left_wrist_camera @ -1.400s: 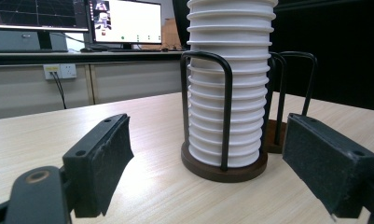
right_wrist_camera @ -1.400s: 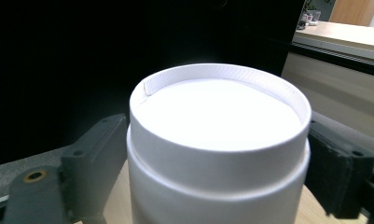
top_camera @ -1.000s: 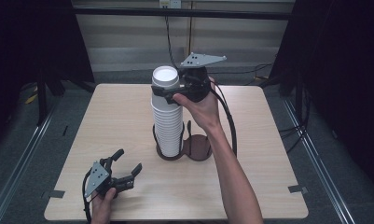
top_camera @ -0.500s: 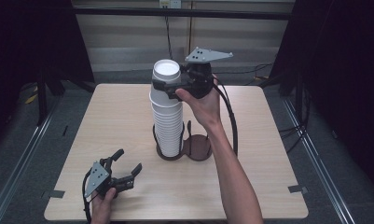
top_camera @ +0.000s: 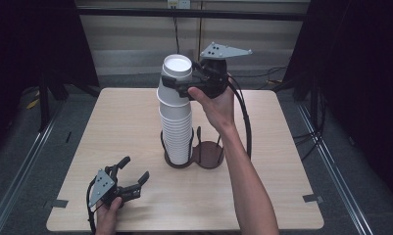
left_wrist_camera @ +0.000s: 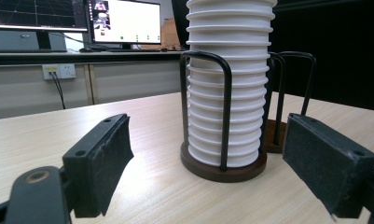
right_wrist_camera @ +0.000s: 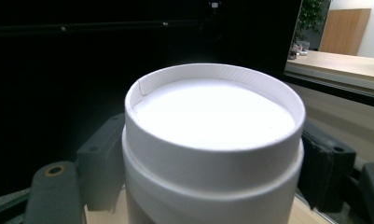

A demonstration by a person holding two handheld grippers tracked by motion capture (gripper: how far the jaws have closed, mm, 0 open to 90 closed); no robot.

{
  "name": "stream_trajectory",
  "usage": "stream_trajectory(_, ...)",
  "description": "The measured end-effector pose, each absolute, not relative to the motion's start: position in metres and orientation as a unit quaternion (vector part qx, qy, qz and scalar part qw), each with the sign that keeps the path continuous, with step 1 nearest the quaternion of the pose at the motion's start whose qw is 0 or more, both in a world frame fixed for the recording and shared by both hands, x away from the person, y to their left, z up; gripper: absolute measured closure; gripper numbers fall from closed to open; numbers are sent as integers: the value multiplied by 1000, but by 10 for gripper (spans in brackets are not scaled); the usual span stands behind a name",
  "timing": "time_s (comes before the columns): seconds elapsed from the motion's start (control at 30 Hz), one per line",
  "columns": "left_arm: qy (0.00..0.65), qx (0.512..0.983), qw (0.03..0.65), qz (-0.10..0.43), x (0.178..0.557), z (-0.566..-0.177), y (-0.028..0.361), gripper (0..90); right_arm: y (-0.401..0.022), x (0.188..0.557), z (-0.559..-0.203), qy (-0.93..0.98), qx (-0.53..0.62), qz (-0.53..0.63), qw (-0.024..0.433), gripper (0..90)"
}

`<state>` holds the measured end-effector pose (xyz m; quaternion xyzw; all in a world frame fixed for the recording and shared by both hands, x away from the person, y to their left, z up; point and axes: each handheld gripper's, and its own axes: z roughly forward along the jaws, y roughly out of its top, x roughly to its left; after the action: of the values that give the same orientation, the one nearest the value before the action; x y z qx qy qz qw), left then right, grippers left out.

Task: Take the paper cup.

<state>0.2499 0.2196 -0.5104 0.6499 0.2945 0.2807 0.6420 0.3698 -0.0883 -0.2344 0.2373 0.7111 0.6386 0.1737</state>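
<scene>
Currently the right tongs [top_camera: 180,87] clamp the inverted top paper cup [top_camera: 176,81] of the upright cup stack [top_camera: 177,129], mid-worktop [top_camera: 262,147] in its rack [top_camera: 193,157]. Its axis runs vertical. Left tongs [top_camera: 135,172] rest open, empty, near-left.

White cups [top_camera: 176,110], dark brown holder [top_camera: 207,155], pale wood-grain table [top_camera: 120,122]
</scene>
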Motion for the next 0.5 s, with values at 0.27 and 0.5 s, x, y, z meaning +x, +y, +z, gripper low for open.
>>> stream_trajectory(0.27,295,650,642,280,250,-510,220,155,-92,366,-221,702,238,646,183,221)
stream_trajectory(0.5,295,650,642,280,250,-510,220,155,-91,364,-215,694,234,655,187,223)
